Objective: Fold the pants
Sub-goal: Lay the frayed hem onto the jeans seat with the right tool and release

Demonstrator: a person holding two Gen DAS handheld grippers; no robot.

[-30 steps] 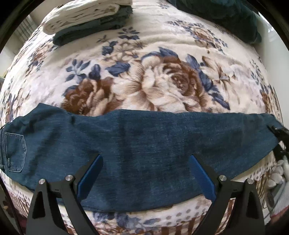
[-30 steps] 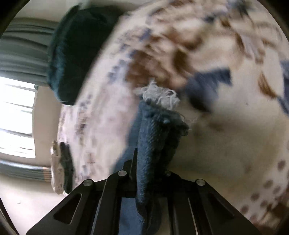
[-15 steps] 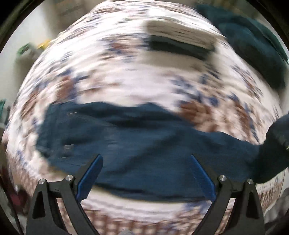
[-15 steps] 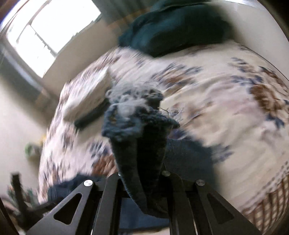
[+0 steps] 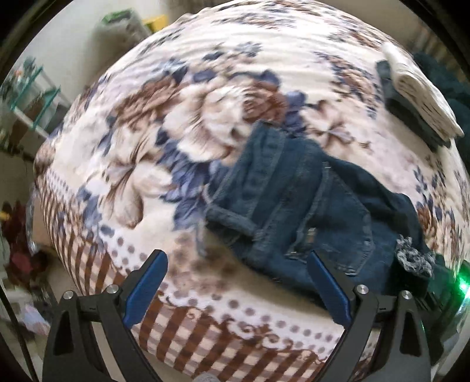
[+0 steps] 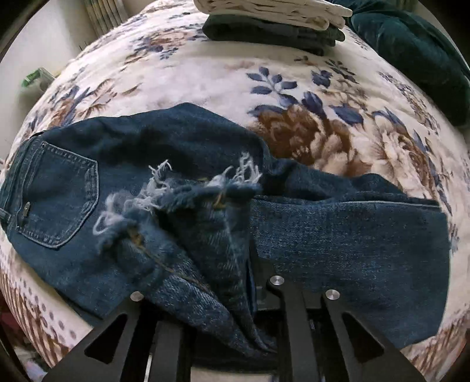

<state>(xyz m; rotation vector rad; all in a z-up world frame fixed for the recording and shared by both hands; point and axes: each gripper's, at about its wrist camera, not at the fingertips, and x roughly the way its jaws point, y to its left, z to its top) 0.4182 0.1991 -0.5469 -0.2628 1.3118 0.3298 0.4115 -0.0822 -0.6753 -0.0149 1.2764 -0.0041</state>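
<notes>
Dark blue jeans (image 6: 337,229) lie on a floral blanket (image 6: 205,79). My right gripper (image 6: 217,264) is shut on the frayed leg hems (image 6: 176,194) and holds them over the seat, beside the back pocket (image 6: 55,199) at left. The fold in the legs lies at right. In the left wrist view the waistband end of the jeans (image 5: 279,199) lies right of centre. My left gripper (image 5: 238,288) is open and empty, just in front of the waistband, over the blanket's patterned border (image 5: 205,332). The frayed hems and right gripper show at the right edge (image 5: 414,261).
A stack of folded clothes, white on dark (image 6: 276,20), sits at the far side of the bed. A dark teal pillow (image 6: 411,47) lies at the far right. A shelf (image 5: 26,97) and clutter stand beyond the bed's left edge.
My right gripper has carried the leg hems across from the far end to over the seat, folding the jeans in half. My left gripper has swung left toward the waistband, still open.
</notes>
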